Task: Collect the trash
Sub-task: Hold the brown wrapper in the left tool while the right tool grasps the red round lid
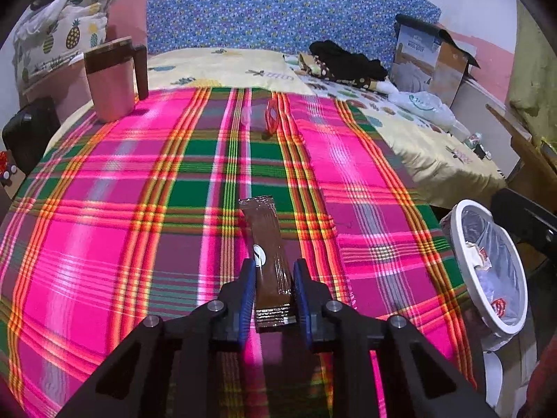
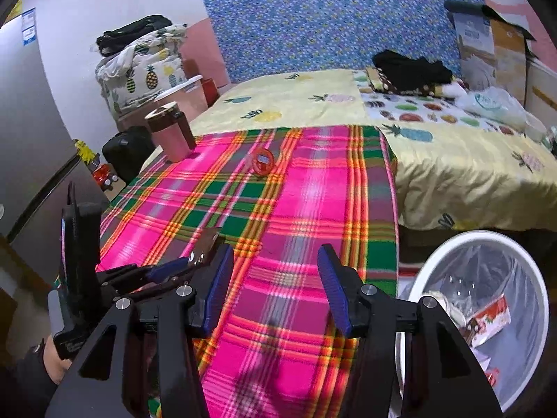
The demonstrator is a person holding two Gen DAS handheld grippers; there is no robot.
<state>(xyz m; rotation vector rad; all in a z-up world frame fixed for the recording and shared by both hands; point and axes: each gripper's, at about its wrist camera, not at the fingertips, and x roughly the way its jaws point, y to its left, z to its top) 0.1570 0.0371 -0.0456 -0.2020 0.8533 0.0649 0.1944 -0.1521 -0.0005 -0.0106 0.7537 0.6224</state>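
A brown snack wrapper (image 1: 265,233) lies lengthwise on the pink plaid cloth (image 1: 122,244), and my left gripper (image 1: 274,269) is shut on its near half. The right wrist view shows the same wrapper (image 2: 206,240) sticking out of the left gripper (image 2: 189,263) at the left. My right gripper (image 2: 275,254) hovers open over the cloth with nothing between its blue pads. A white trash bin (image 1: 466,209) lined with clear plastic stands off the cloth's right edge; this bin (image 2: 428,254) holds several scraps. A red-and-clear plastic piece (image 1: 271,116) lies farther back on the cloth, also visible as the plastic piece (image 2: 263,162).
A pink mug with a brown lid (image 1: 111,83) stands at the cloth's far left corner. Beyond the cloth, the yellow bedsheet (image 1: 226,66) carries black clothes (image 1: 344,57), a cardboard box (image 1: 428,59) and a plastic bag (image 1: 423,104). A black case (image 1: 29,132) sits at the left.
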